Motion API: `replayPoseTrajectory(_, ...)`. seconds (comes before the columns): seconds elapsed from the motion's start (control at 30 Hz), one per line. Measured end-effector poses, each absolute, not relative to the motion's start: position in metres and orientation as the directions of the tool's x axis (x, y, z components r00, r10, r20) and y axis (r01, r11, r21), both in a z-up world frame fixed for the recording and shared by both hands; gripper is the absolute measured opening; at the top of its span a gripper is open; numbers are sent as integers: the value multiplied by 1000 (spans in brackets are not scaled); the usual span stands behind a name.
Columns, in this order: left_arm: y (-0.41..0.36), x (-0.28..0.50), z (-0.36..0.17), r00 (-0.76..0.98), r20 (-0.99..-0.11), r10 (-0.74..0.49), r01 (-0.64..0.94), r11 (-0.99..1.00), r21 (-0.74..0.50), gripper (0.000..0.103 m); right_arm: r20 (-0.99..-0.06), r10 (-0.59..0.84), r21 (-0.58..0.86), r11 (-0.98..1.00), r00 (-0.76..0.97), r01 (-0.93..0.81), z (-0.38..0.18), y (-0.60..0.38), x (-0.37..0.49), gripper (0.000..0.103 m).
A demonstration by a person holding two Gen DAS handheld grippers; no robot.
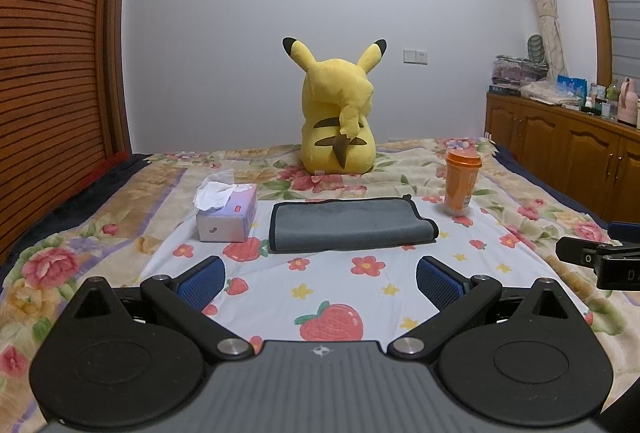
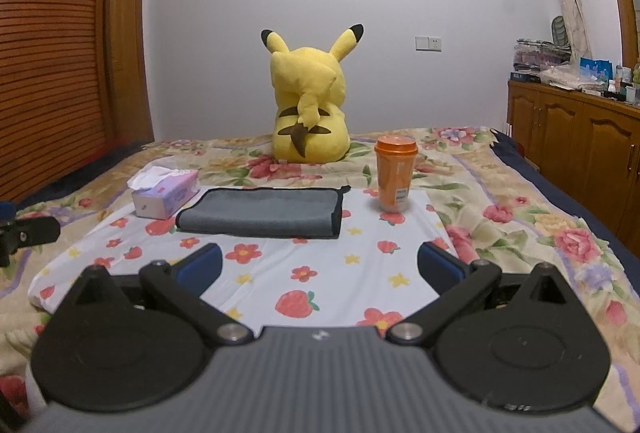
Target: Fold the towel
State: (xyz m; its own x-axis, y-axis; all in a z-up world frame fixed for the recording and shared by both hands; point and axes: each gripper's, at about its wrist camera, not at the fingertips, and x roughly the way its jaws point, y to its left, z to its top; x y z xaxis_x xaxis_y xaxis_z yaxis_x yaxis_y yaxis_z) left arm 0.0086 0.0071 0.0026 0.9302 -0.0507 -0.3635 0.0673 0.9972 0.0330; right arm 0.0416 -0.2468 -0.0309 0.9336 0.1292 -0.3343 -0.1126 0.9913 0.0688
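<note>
A grey towel [image 1: 352, 226] with black trim lies folded flat on the white flowered cloth [image 1: 340, 281] on the bed; it also shows in the right wrist view [image 2: 262, 213]. My left gripper [image 1: 320, 279] is open and empty, held short of the towel's near edge. My right gripper [image 2: 320, 267] is open and empty, also short of the towel and slightly to its right. Part of the right gripper [image 1: 600, 259] shows at the right edge of the left wrist view, and part of the left one [image 2: 24, 233] at the left edge of the right wrist view.
A tissue box [image 1: 228, 213] sits left of the towel and an orange cup [image 1: 461, 181] stands to its right. A yellow plush toy [image 1: 340, 113] sits behind. A wooden wardrobe [image 1: 52, 73] is at left, cabinets [image 1: 560, 145] at right.
</note>
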Motion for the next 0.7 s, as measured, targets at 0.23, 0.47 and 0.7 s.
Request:
replayPoseTrajectory(0.23,9,7,0,930,-365,-47,61,998,26,103,-334,129,68,991,934,-113,-31,-247,42,103)
replayPoseTrajectory(0.47,10,7,0,930,-366,-47,60,998,26,103,-335,129,69,991,933,-112,-31,-247,42,103)
replayPoseTrajectory(0.7,10,7,-2,928,-369,-46,61,998,28,103,-335,129,70,991,933,-112,-31,-247,42,103)
